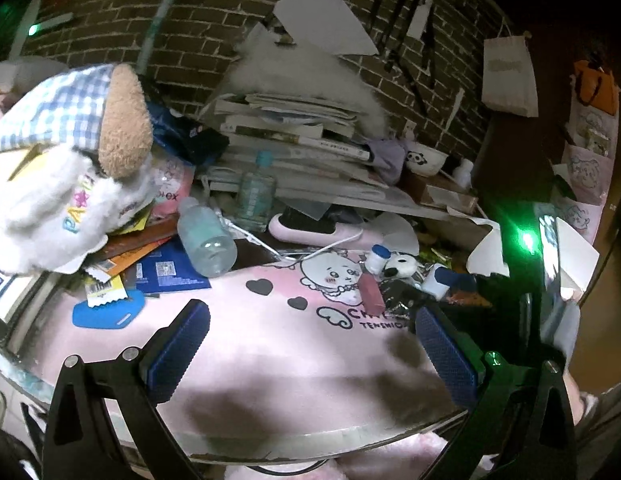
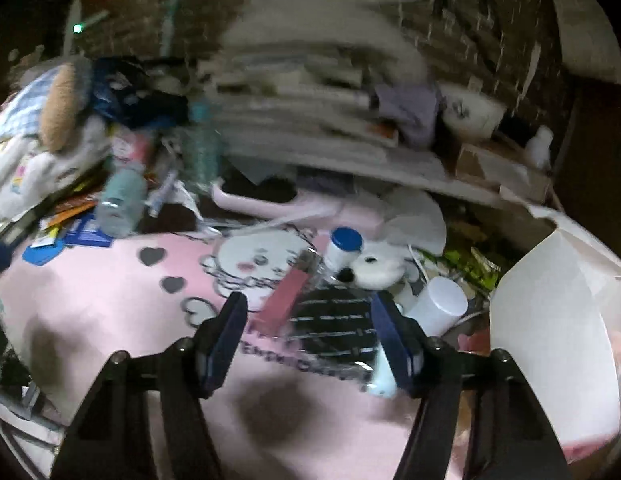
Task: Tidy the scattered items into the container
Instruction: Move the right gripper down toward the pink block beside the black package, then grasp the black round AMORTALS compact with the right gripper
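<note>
Looking forward and down from each wrist along open jaws over the desk [image 1: 270, 360] toward the brick wall [image 1: 214, 20], the left farther back, the right nearer and blurred, both sharing the pink mat [image 2: 122, 300], pink stick [image 1: 371, 293], bottle [image 1: 206, 240] and book pile [image 1: 294, 148].

right gripper [image 2: 308, 336] jaws apart above black packet [image 2: 334, 326], pink mat [image 2: 110, 300]

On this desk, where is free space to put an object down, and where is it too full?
The pink mat is bare in its near half, between the left gripper and the two grey hearts. It is crowded at the back under the book stack, left around the lying bottle, and right around the pink bar and black packet.
</note>
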A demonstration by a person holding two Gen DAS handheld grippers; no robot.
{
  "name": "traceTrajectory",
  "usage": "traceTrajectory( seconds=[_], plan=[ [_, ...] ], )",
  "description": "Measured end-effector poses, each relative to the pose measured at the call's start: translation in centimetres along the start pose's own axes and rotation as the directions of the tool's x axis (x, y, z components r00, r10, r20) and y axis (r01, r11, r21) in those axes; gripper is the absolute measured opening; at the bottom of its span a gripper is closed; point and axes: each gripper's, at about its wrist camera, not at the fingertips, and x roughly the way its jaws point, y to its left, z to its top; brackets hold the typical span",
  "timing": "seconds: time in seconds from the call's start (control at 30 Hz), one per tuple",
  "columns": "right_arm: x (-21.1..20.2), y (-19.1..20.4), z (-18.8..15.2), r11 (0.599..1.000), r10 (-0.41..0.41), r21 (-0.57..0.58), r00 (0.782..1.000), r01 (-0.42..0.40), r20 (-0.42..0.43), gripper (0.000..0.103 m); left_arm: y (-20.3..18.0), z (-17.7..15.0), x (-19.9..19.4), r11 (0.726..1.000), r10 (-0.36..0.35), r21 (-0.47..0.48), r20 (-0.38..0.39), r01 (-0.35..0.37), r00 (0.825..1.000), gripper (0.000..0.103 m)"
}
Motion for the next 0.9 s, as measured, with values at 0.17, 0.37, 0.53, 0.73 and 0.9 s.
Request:
traceTrajectory(
  seconds=[0.17, 0.37, 0.53, 0.73, 0.9],
  plan=[
    [2.8, -1.8, 0.0, 1.000, -0.004, 0.014, 0.995, 0.005, -0.103, 0.043, -0.1, -0.5, 1.0, 1.000, -0.016, 0.003, -0.021, 0.016, 1.000, 0.103],
    [3.3, -1.5, -0.3, 0.998, 0.062, -0.016, 0.991, -0.064, -0.117, 0.043, -0.7, -0.8, 2.1, 0.999, -0.027, 0.021, -0.051, 0.028, 0.998, 0.103],
    [3.8, -1.1, -0.1, 0.995, 0.087, -0.026, 0.986, -0.092, -0.142, 0.044, -1.1, -0.8, 2.3, 0.998, -0.064, 0.023, -0.047, 0.065, 0.997, 0.103],
    [4.5, -1.5, 0.0, 0.993, 0.119, 0.002, 0.979, -0.120, -0.167, 0.068, -1.1, -0.9, 2.8, 0.999, -0.048, 0.023, -0.058, 0.049, 0.997, 0.103],
    [5.2, -1.3, 0.0, 0.995, 0.100, -0.011, 0.979, -0.104, -0.177, 0.069, -1.0, -0.9, 3.2, 0.998, -0.051, 0.024, -0.063, 0.053, 0.997, 0.103]
  ],
)
